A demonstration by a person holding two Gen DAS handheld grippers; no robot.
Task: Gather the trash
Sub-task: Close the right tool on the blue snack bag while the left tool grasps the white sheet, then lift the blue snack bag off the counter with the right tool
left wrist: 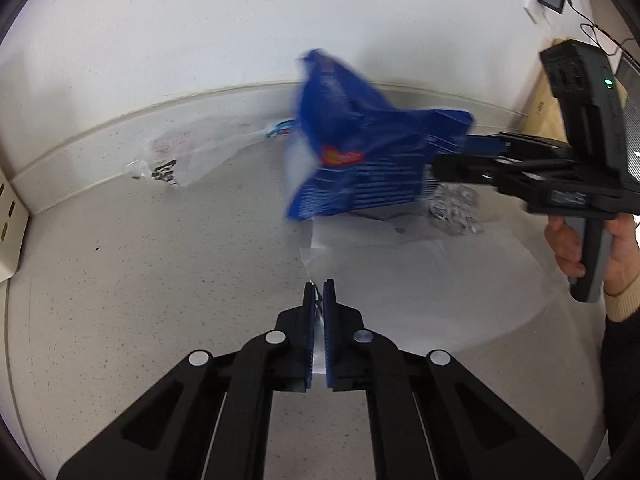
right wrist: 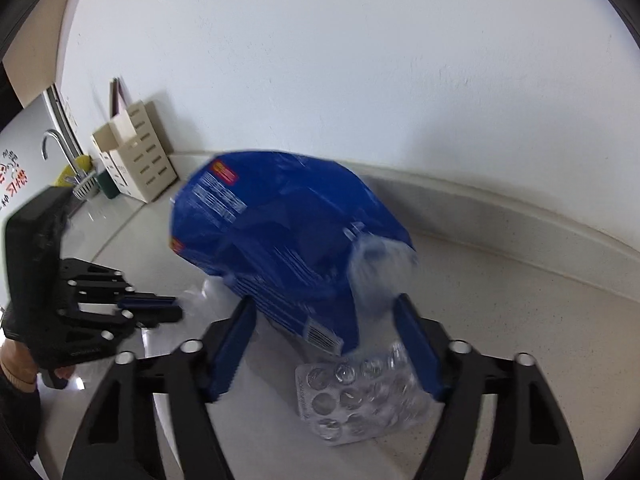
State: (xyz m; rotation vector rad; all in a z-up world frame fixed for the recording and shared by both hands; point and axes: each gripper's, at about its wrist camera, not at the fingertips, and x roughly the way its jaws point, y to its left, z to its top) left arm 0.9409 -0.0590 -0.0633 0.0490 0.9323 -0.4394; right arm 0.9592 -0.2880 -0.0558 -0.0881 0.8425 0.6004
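Observation:
A blue snack bag (left wrist: 360,160) hangs blurred above the counter, just off the tips of my right gripper (left wrist: 456,160). In the right wrist view the bag (right wrist: 280,240) sits between the wide-open fingers of the right gripper (right wrist: 324,308), not pinched. My left gripper (left wrist: 319,288) is shut on the edge of a thin clear plastic bag (left wrist: 400,276) lying on the counter; it shows at the left of the right wrist view (right wrist: 176,308). An empty blister pack (right wrist: 360,392) lies under the blue bag, and also shows in the left wrist view (left wrist: 456,208).
A crumpled clear bag with black print (left wrist: 188,156) and a small blue-red wrapper (left wrist: 280,128) lie near the back wall. A beige slotted holder (right wrist: 136,156), a faucet (right wrist: 56,144) and sink stand at far left. A cardboard box (left wrist: 548,108) stands at right.

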